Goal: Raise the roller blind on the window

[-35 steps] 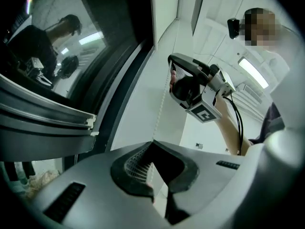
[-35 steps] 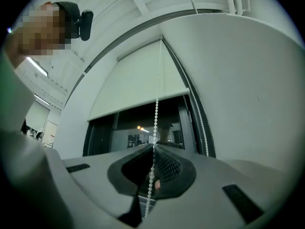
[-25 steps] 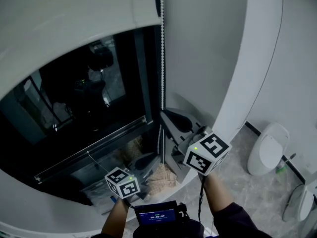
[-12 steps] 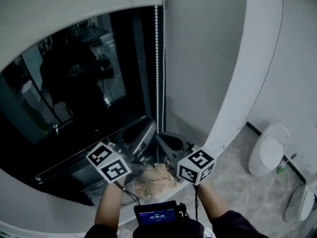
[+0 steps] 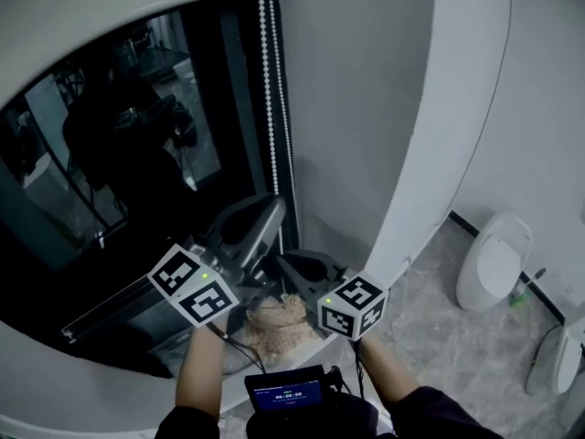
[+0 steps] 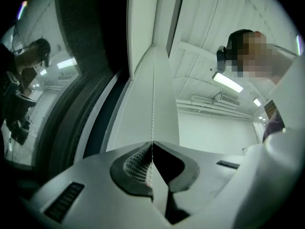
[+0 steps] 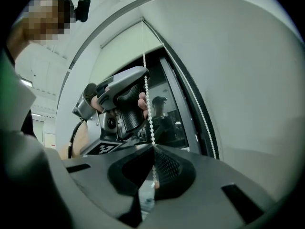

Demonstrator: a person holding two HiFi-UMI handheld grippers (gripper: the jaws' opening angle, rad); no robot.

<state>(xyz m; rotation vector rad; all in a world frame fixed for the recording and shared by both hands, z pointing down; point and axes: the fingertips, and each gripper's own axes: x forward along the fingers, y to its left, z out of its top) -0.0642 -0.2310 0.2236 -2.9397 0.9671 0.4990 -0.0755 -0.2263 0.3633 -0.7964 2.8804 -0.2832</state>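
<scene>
1. Clamping on both tongs: the left gripper (image 5: 272, 216) has its jaws pressed together on the bead chain (image 5: 268, 90). The right gripper (image 5: 285, 263) is pinched shut on what looks like the same strand, going by the right gripper view.
2. Key relation: the chain runs straight up out of both jaw pairs, long axis vertical, and looks taut above the left gripper. A second strand hangs just beside it, to the right of the gripped one (the return run, presumably).
3. The left gripper sits above the right gripper on the strand, near it but apart. The left is thus nearer the roller blind (image 5: 101, 12), which lies up and away from both tongs, its lower edge crossing the top of the window (image 5: 137, 154).
4. Judgement: the next haul is a downward pull along the chain's axis. The upper grip leads; the lower one probably has to release first, or slack will bunch between them.
5. Change against one second ago: the left gripper then hung low, beneath the right; now it has come up past it. The right gripper has dropped. The blind's lower edge appears higher, with more dark glass showing.
</scene>
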